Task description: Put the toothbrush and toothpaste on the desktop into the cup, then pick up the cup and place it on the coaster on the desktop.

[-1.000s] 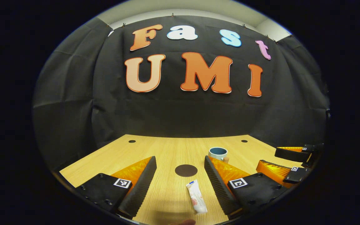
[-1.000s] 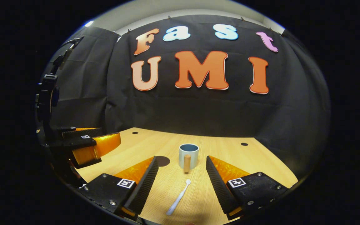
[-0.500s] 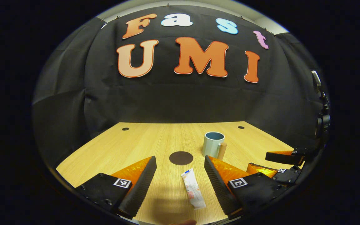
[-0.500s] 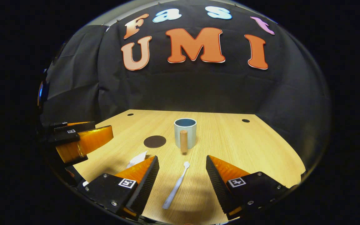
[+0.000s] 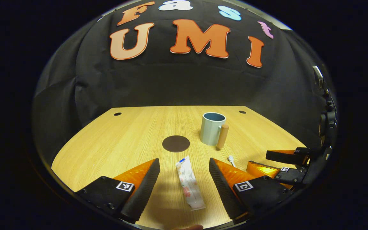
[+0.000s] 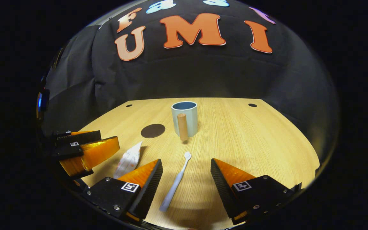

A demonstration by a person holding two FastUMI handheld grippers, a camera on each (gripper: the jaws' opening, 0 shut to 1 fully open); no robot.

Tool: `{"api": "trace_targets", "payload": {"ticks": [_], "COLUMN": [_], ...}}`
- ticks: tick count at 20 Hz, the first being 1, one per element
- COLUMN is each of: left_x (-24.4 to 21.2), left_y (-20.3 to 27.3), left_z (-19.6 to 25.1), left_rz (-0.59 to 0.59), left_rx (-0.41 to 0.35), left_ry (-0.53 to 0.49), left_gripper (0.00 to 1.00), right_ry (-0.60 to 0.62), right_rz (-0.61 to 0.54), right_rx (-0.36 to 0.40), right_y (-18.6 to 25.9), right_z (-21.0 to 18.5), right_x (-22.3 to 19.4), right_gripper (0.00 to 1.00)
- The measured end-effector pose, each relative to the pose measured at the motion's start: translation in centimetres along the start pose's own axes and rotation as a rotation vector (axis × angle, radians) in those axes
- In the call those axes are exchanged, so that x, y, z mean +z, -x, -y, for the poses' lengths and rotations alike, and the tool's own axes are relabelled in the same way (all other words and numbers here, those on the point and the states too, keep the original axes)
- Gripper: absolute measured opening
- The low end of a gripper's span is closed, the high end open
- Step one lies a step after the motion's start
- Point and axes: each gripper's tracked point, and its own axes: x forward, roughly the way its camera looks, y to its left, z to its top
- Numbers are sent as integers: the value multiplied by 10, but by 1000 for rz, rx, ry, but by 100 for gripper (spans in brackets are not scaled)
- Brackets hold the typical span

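Both tongs point(image 5: 184, 179) point(image 6: 186, 180) have dipped toward the counter point(image 5: 123, 140), spread and empty—toothpaste point(image 5: 188, 185) under my left, toothbrush point(image 6: 174, 183) under my right—closing off-centre could skid either away from the cup point(image 6: 185, 116).

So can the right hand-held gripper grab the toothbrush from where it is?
Probably yes. The right hand-held gripper is open, and the toothbrush lies flat on the wooden desktop between its fingers with nothing on top of it. The cup stands farther back, out of the way.
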Motion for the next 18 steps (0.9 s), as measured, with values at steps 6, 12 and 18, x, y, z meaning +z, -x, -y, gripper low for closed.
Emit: {"api": "trace_targets", "payload": {"ticks": [6,12,18], "left_x": [-21,-46,-76], "left_y": [-15,-20,-33], "left_z": [8,7,1], "left_rz": [-83,-193,-310], "left_rx": [-10,-15,10], "left_ry": [11,11,72], "left_gripper": [98,95,94], "right_ry": [-12,-13,-34], "right_rz": [-53,-70,-91], "right_rx": [9,10,14], "right_y": [-9,-8,-8], "right_z": [-4,-2,-3], "right_x": [-12,-16,-16], "right_gripper": [91,91,90]}}
